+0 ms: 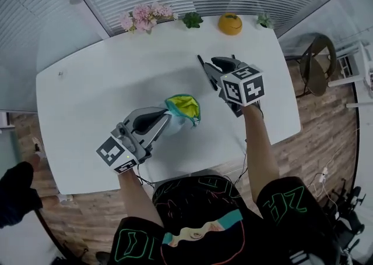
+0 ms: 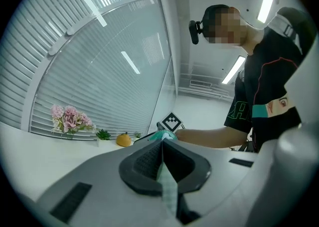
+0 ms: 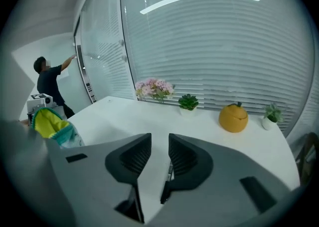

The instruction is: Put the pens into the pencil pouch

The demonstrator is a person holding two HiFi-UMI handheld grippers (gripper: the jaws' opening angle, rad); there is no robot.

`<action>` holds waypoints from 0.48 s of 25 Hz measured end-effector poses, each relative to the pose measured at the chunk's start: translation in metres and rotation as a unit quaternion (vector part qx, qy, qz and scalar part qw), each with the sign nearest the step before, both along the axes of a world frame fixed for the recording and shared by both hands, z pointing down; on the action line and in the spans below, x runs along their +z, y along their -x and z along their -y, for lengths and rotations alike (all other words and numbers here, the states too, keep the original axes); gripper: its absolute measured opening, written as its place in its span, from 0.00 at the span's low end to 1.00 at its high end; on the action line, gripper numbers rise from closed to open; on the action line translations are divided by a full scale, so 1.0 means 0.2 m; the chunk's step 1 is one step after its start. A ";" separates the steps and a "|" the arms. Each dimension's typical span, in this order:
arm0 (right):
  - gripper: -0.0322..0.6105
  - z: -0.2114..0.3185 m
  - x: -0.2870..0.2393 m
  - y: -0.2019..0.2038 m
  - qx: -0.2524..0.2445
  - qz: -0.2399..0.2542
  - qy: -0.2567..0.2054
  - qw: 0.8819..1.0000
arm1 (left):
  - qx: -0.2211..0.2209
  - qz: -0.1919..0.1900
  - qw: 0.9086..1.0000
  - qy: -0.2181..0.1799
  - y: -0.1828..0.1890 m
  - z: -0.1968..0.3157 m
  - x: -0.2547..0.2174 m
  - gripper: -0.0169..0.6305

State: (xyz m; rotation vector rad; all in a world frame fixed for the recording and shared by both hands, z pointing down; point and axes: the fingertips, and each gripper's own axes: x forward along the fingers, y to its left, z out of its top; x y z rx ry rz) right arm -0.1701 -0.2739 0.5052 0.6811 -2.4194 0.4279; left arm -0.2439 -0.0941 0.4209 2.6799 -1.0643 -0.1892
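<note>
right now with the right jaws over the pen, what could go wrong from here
1. The pen lies flat on the table between the open jaws of the right gripper, not touched by them. Closing could skid it away or pinch it crooked.
2. The left gripper holds the pouch only by a thin edge of fabric. That edge might slip out, or the mouth might sag shut.

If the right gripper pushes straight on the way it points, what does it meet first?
Likely the dark pen lying on the white table, seen between the right gripper's open jaws; depth is unclear.
</note>
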 end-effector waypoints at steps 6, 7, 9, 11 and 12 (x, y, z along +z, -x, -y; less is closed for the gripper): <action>0.24 0.15 0.24 0.11 -0.007 -0.089 0.050 0.995 | 0.010 -0.018 1.000 0.004 0.11 0.03 0.05 0.03; 0.24 0.17 0.27 0.13 -0.012 -0.107 0.061 0.992 | 0.011 -0.021 1.000 0.005 0.12 0.04 0.06 0.03; 0.25 0.20 0.33 0.15 -0.023 -0.142 0.087 0.986 | 0.012 -0.029 0.999 0.006 0.15 0.04 0.06 0.03; 0.25 0.22 0.37 0.16 -0.032 -0.178 0.111 0.977 | 0.013 -0.036 0.999 0.005 0.16 0.04 0.05 0.03; 0.25 0.23 0.39 0.16 -0.035 -0.194 0.124 0.973 | 0.015 -0.037 0.999 0.004 0.17 0.04 0.05 0.03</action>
